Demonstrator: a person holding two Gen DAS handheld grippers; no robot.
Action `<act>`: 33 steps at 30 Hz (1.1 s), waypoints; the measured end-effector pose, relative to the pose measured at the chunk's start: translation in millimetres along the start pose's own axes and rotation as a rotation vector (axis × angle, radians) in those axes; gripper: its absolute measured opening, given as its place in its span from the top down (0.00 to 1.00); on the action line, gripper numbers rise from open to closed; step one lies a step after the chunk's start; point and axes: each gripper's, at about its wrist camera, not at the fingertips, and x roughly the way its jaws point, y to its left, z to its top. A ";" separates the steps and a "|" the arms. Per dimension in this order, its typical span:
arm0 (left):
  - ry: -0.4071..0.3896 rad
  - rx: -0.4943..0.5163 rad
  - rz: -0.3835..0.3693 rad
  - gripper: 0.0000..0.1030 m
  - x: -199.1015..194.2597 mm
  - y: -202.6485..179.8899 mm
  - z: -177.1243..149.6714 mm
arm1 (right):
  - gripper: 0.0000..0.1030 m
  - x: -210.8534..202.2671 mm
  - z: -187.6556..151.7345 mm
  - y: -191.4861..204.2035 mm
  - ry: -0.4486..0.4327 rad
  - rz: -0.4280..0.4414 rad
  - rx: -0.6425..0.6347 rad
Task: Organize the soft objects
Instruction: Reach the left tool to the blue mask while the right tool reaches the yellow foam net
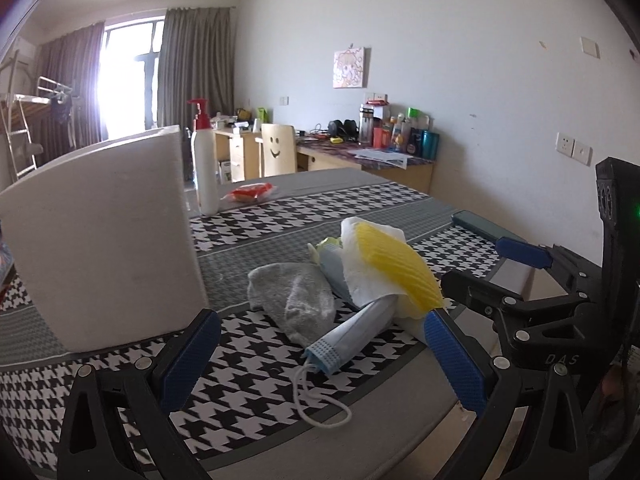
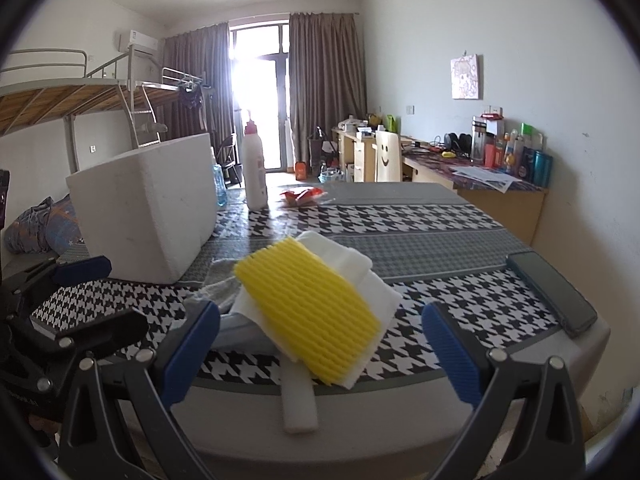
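A pile of soft objects lies on the houndstooth tablecloth [image 1: 256, 224]: a grey sock [image 1: 296, 304], a rolled blue face mask [image 1: 352, 332] with a white ear loop, white foam sheets [image 1: 360, 276] and a yellow foam net [image 1: 396, 268]. The yellow net [image 2: 308, 316] and white foam [image 2: 344, 260] also show in the right wrist view. A white foam box [image 1: 108, 240] stands left of the pile. My left gripper [image 1: 320, 344] is open, just before the mask. My right gripper [image 2: 320, 340] is open, its jaws either side of the yellow net near the table edge.
A white pump bottle [image 1: 205, 168] and a red-orange packet [image 1: 250, 192] stand at the far side. A dark phone [image 2: 552, 292] lies at the right table edge. The right gripper's body [image 1: 540, 304] is close on the right. A desk with bottles lines the wall.
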 end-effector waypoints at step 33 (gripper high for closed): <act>0.258 0.157 -0.053 0.68 64.4 -24.9 -13.8 | 0.01 17.4 -11.3 -19.9 0.042 0.003 0.055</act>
